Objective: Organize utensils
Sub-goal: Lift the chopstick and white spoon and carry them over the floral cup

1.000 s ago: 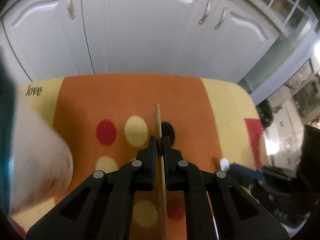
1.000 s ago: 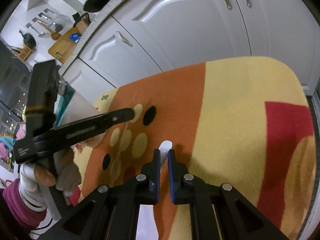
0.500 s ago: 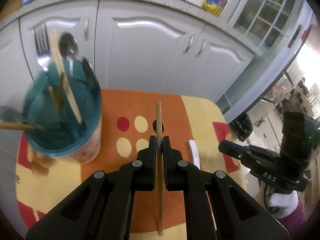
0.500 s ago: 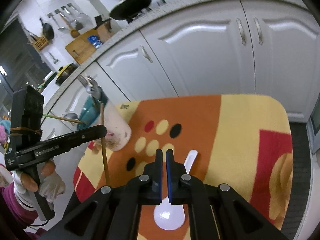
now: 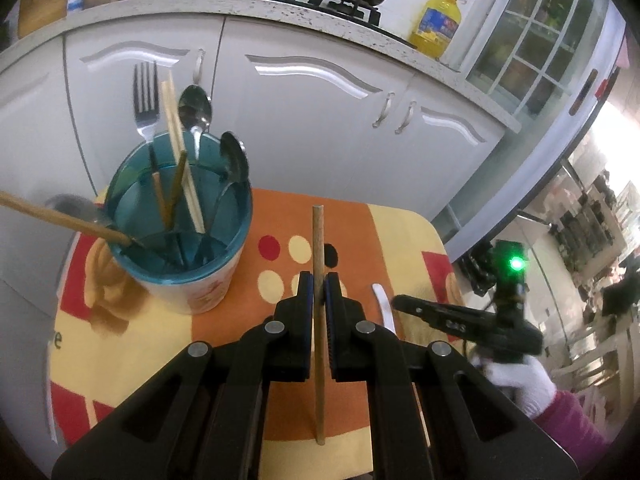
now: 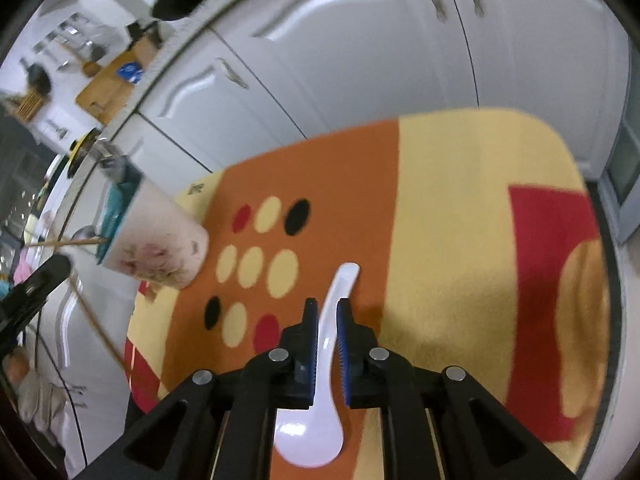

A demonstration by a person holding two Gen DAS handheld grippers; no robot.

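Note:
My left gripper [image 5: 319, 282] is shut on a wooden chopstick [image 5: 319, 360], held above the mat to the right of the utensil cup [image 5: 192, 280]. The cup has a teal inside and holds a fork [image 5: 145, 92], spoons, chopsticks and a wooden-handled utensil [image 5: 60, 216]. My right gripper [image 6: 326, 308] stands around the handle of a white ceramic spoon [image 6: 320, 396] on the mat, jaws a little apart at its sides. In the right wrist view the cup [image 6: 160, 248] is far left, with the left gripper [image 6: 32, 296] and its chopstick [image 6: 100, 332] beside it. The right gripper also shows in the left wrist view [image 5: 400, 302].
The small table carries an orange, yellow and red mat [image 5: 280, 224] with dots [image 6: 460, 220]. White cabinet doors [image 5: 300, 120] stand close behind. A counter with a stove and a yellow oil bottle [image 5: 436, 26] is above. The table edges fall off on all sides.
The left gripper has lifted and pulled back with the chopstick, bringing the cup into view. The right gripper has come down over the white spoon, its jaws slightly wider than half a second ago.

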